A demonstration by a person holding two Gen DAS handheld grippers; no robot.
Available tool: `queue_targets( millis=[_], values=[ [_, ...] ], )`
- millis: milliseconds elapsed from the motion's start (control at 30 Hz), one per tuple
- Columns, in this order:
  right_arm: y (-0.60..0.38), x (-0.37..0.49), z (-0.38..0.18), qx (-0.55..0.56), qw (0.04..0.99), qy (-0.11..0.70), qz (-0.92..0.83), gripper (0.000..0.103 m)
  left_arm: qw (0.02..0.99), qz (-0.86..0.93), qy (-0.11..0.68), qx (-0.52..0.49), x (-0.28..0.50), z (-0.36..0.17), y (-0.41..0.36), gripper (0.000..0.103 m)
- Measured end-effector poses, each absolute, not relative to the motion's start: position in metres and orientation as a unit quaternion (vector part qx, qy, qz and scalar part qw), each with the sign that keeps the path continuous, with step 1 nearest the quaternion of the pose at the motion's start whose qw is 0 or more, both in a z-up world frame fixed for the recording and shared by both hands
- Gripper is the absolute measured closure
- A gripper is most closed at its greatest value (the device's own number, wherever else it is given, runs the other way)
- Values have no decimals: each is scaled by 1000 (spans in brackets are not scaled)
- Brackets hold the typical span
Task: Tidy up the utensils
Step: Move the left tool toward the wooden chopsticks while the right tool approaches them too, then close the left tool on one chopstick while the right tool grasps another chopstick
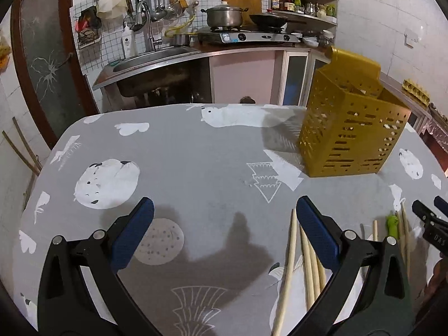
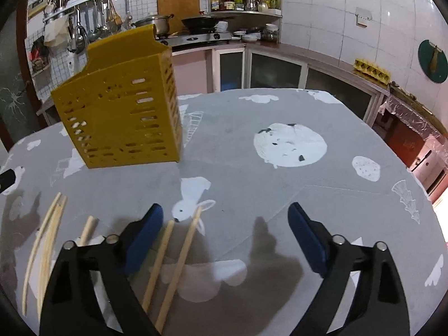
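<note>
Both the left hand-held gripper (image 1: 224, 224) and the right hand-held gripper (image 2: 225, 229) stand apart and empty above loose chopsticks (image 2: 179, 254) on the patterned counter (image 2: 280, 196), near the yellow slotted holder (image 2: 120, 112); no legible writing shows.

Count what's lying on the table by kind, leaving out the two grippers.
Wooden chopsticks: 7, as far as the left wrist view shows
Yellow slotted holder: 1
Small green item: 1
Total: 9
</note>
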State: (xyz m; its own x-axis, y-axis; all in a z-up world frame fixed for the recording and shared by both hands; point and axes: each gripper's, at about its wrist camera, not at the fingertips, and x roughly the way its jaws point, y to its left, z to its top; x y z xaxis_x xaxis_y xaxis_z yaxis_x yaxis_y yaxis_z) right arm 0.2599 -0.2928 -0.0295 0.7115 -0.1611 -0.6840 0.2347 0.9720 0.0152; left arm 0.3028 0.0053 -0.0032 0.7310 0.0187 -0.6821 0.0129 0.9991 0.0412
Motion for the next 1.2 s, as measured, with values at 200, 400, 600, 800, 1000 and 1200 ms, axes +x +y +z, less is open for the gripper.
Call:
queue_targets(
  millis=[200, 400, 600, 800, 1000, 1200],
  values=[
    [-288, 266, -44, 47, 911, 394, -110, 38, 925, -14, 377, 46, 305, -19, -6, 5],
    [-279, 268, -49, 41, 902, 414, -112, 45, 914, -39, 400, 47, 307, -29, -12, 13],
    [-273, 265, -50, 49, 902, 417, -105, 57, 905, -44, 419, 57, 307, -41, -18, 25],
    [-273, 263, -51, 52, 905, 411, -99, 60, 899, -55, 428, 71, 301, -48, -29, 31],
    [-272, 259, -50, 57, 906, 409, -96, 61, 895, -66, 431, 90, 295, -54, -42, 35],
    [-272, 259, -50, 69, 905, 411, -89, 68, 886, -78, 452, 73, 301, -59, -40, 53]
  ],
)
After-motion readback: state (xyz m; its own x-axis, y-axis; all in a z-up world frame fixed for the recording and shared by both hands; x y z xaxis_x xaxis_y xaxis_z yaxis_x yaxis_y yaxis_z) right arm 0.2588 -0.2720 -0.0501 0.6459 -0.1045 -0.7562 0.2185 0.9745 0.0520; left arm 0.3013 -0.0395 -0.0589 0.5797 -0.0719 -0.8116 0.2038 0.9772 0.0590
